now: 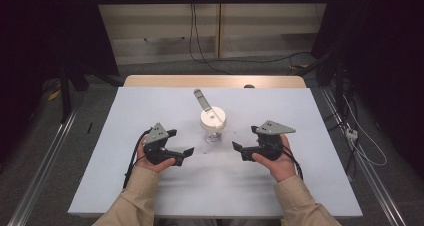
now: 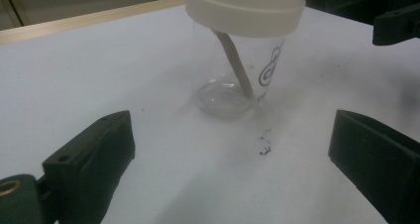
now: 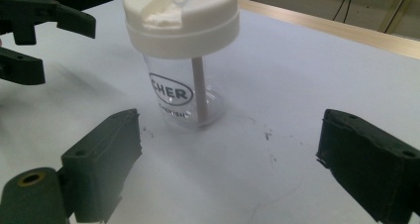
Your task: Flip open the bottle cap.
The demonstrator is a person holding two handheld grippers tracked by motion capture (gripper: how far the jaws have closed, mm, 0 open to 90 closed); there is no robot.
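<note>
Both grippers, left [image 1: 186, 149] at 8 o'clock and right [image 1: 235, 146] at 4 o'clock of the lidded clear cup [image 1: 213, 124] with straw [image 1: 202, 99] standing mid-table [image 1: 125, 176], hold jaws spread and empty; approach step apparently, next move needs closing in squarely without tipping it.

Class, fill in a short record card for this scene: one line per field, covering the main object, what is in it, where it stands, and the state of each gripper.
Main object: clear cup with a cream lid, upright
Inside it: a pale stick leaning through the lid, its lower end on the cup's bottom
Printing: dark logo on the cup wall
Surface: white table, a few dark specks near the cup
Left gripper: open, nothing between its jaws, beside the cup
Right gripper: open, nothing between its jaws, on the cup's other side
Contact: neither gripper touches the cup
</note>
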